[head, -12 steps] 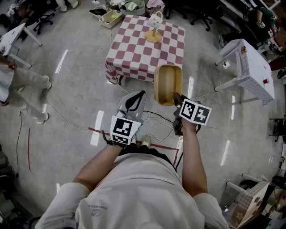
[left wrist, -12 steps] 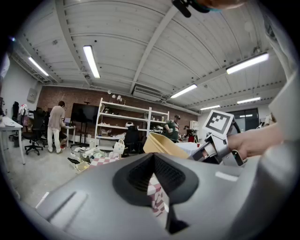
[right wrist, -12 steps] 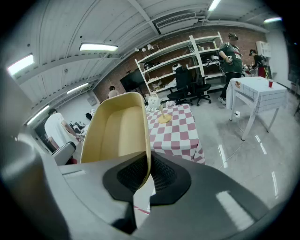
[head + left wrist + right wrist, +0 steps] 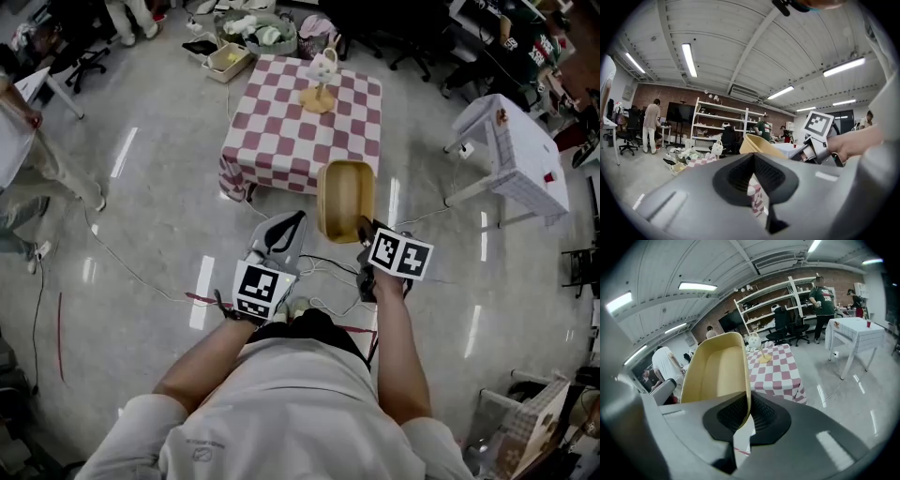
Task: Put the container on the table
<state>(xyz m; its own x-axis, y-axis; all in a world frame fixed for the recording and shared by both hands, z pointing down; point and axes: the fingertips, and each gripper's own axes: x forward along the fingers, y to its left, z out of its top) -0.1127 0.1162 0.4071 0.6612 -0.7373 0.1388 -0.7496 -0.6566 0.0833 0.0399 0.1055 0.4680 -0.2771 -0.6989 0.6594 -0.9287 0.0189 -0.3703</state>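
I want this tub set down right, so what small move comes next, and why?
Probably carry the yellow container forward. The right gripper pinches its rim, but it hangs over the floor, short of the checkered table.

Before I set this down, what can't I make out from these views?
- Container underside: the head and right gripper views show only its inside, and the right hand-held gripper covers the pinched rim.
- Table, near right corner: in the head view, the container overlaps it.
- White item on the table: too small to identify.
- Left gripper view: the left hand-held gripper body hides most of the table.
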